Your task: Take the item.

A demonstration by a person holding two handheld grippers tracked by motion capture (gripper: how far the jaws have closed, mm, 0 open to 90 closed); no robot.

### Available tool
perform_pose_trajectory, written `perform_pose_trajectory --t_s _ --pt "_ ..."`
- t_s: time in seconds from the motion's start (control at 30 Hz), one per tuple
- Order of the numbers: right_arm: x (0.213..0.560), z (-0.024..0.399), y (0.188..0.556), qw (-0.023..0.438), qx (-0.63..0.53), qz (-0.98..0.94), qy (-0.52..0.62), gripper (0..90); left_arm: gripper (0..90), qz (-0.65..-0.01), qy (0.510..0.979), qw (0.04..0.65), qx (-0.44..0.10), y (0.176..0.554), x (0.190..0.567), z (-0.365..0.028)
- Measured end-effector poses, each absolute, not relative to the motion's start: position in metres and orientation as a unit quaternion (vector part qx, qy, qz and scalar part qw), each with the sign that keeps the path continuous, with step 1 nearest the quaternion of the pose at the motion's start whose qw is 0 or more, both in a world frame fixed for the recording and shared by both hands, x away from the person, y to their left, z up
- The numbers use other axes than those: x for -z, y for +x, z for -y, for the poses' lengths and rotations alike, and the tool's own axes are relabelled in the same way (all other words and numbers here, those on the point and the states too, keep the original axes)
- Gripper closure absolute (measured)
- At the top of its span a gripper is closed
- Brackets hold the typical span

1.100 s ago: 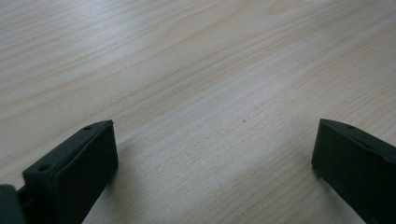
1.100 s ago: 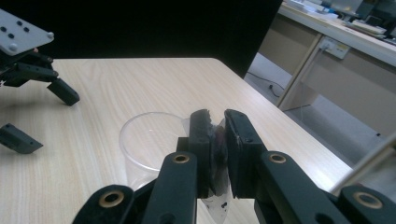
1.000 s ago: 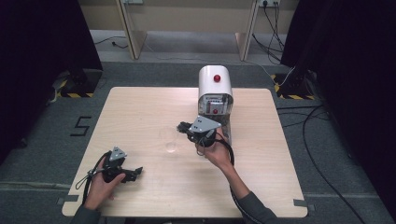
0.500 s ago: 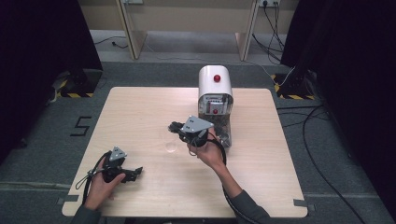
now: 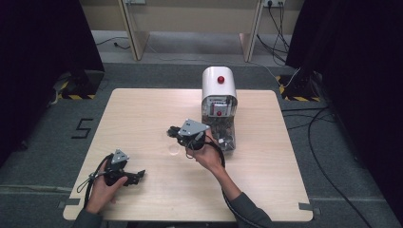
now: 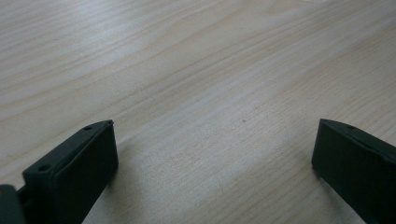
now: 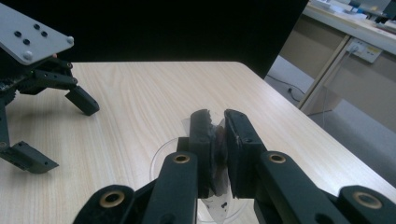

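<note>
My right gripper (image 5: 172, 131) (image 7: 215, 119) hovers over the middle of the table, just left of a white machine (image 5: 218, 88). Its jaws are shut on a thin clear packet (image 7: 217, 140) with something dark inside. Under it on the wood lies a clear round dish (image 5: 173, 151) (image 7: 161, 161). My left gripper (image 5: 135, 176) (image 6: 215, 154) rests low over the table (image 6: 201, 70) near the front left. It is open, with bare wood between its jaws. The right gripper view also takes in the left gripper (image 7: 56, 130) at the far left.
The white machine has red buttons and a clear bin (image 5: 223, 135) of dark bits at its foot, close beside my right hand. Cables (image 5: 328, 142) run over the floor on the right. Bare light wood tabletop (image 5: 142, 114) stretches to the left.
My right gripper has moved a little to the left, away from the machine, still shut on the packet. The left gripper has stayed put.
</note>
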State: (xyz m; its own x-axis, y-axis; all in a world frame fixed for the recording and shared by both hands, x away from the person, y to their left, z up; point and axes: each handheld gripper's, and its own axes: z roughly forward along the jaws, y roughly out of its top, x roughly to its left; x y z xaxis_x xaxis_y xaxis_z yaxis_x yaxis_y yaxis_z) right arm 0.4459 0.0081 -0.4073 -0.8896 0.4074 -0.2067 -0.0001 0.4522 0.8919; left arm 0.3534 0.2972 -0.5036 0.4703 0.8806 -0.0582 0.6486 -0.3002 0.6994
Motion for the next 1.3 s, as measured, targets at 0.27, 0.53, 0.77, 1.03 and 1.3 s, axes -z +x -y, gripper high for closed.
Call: perform_pose_trajectory --t_s 0.27,0.53,0.77,1.03,1.3 --pt "0.415 -0.015 0.449 0.195 -0.502 -0.834 0.121 82.2 0.0 -0.485 0.788 0.338 -0.171 0.353 0.504 -0.297" --pt "0.42 -0.018 0.453 0.194 -0.491 -0.841 0.119 81.1 0.0 -0.485 0.788 0.338 -0.171 0.353 0.504 -0.297" --pt "0.423 -0.022 0.452 0.187 -0.491 -0.842 0.125 76.2 0.0 -0.485 0.788 0.338 -0.171 0.353 0.504 -0.297" --pt "0.416 -0.022 0.452 0.192 -0.495 -0.839 0.119 70.3 0.0 -0.485 0.788 0.338 -0.171 0.353 0.504 -0.297" --pt "0.413 -0.016 0.448 0.193 -0.492 -0.84 0.122 65.0 0.0 -0.485 0.788 0.338 -0.171 0.353 0.504 -0.297"
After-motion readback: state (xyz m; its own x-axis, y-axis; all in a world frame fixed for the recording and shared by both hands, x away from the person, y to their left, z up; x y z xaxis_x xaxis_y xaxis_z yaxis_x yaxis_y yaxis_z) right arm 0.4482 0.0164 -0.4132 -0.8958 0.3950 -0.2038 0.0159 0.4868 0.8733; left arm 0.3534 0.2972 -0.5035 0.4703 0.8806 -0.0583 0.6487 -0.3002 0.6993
